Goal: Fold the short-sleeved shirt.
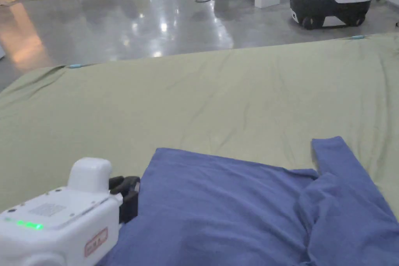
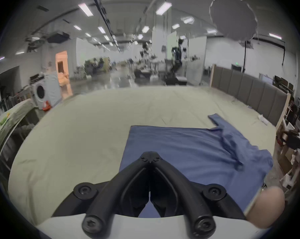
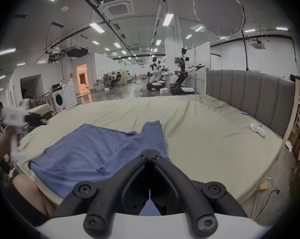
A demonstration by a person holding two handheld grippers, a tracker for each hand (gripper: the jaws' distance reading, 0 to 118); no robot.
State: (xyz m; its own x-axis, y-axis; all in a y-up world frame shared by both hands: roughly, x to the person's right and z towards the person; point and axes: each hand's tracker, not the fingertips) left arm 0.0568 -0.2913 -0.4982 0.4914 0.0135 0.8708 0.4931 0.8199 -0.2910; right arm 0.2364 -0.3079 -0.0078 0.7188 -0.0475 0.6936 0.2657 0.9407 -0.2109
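Note:
A blue short-sleeved shirt lies spread on the olive-green bed sheet, its straight hem at the far side and one sleeve sticking up at the right. My left gripper hovers at the shirt's left edge, jaws together. In the left gripper view its jaws are shut above the shirt, holding nothing. The right gripper is likewise shut over the shirt, close to the sleeve, with no cloth pinched.
A grey padded headboard borders the bed's right side, with a small white item on the sheet near it. Black-and-white robot bases stand on the shiny floor beyond the bed. A washing machine stands left.

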